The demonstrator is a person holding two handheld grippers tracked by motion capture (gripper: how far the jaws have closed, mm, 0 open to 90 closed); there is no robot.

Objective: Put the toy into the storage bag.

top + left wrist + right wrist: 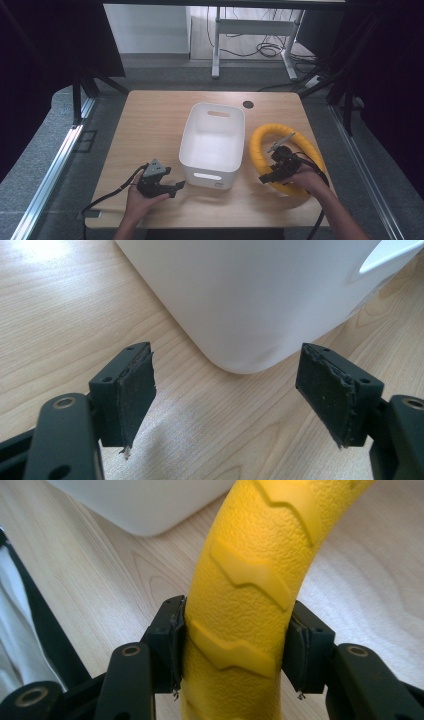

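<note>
Left tongs point(227, 395) agape — right tongs point(235, 645) clamped, pads pressed.

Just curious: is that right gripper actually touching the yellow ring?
Touching. The right gripper view shows the right gripper with both pads pressed against the yellow ring.

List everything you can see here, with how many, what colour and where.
Rectangular white plastic bin: one, white, centre of table, empty.
Ridged yellow ring: one, yellow, right of bin, lying on table.
Light wooden table: one, pale wood, under everything.
Round cable hole: one, black, table's far edge.
White desk frame: one, white, floor beyond table.
Left claw: one, black, open, pointing at bin's near corner.
Right claw: one, black, shut on ring.
</note>
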